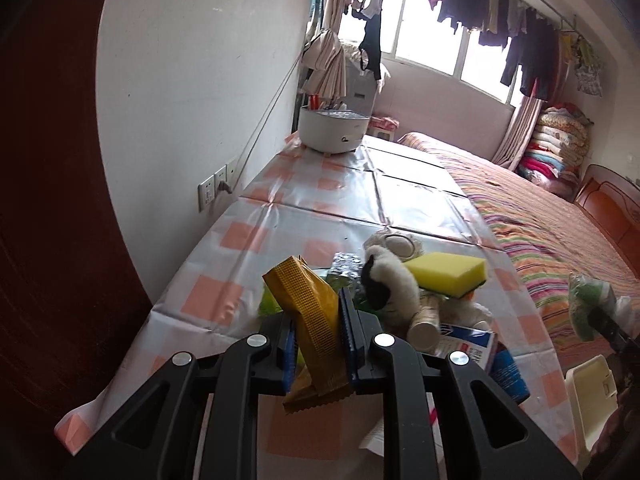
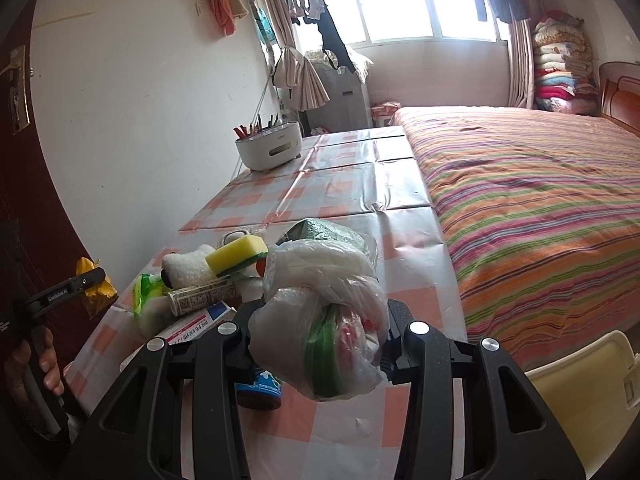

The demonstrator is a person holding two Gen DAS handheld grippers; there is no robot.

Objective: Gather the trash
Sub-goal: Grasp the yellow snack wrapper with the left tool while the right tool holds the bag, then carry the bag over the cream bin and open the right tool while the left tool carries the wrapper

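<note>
- Trash in both claws: the left gripper (image 1: 318,344) is clamped on a gold wrapper (image 1: 310,312), long axis upright, top leaning away left
- right gripper (image 2: 320,354) pinches a knotted plastic bag (image 2: 324,312) that bulges up and forward
- cream bin (image 2: 576,396) sits low at right, nearer the right hand
- beyond, a yellow sponge (image 1: 450,272) tops the pile on the checked table (image 1: 304,184)
</note>
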